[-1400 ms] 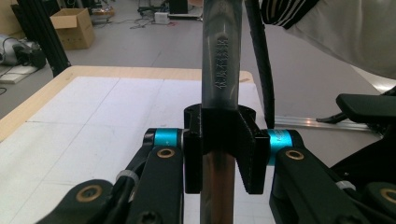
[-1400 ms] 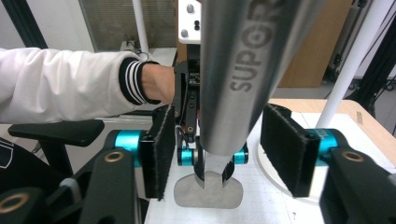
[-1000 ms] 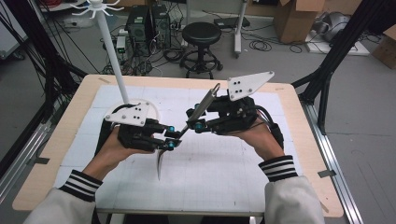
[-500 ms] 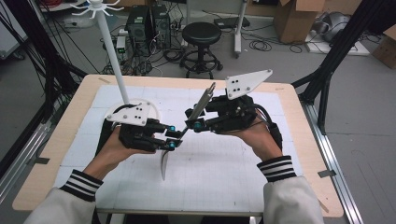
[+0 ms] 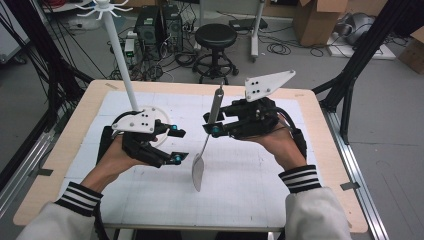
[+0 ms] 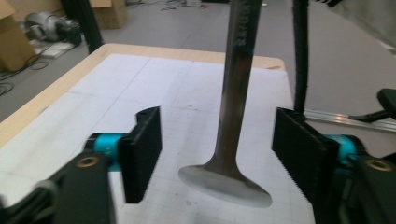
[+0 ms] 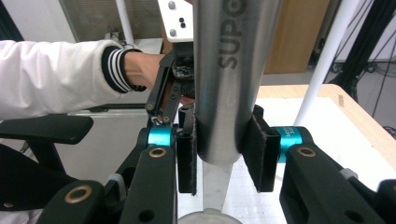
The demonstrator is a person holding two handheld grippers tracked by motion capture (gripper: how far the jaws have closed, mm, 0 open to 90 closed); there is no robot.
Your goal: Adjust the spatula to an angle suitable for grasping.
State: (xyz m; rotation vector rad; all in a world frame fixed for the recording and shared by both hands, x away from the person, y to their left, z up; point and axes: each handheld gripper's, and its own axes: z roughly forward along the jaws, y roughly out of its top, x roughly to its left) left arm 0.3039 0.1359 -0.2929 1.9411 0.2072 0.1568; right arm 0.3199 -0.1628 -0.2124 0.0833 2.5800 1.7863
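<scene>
We note the spatula [image 5: 204, 150] hanging blade-down at frame centre in the high view, above the table [image 5: 320, 150]. The right gripper [image 5: 214, 129] is clamped on its handle, carrying it alone. The left gripper [image 5: 176, 145] has just been opening; its pads flank the blade untouched, so we judge this a completed handover.
</scene>
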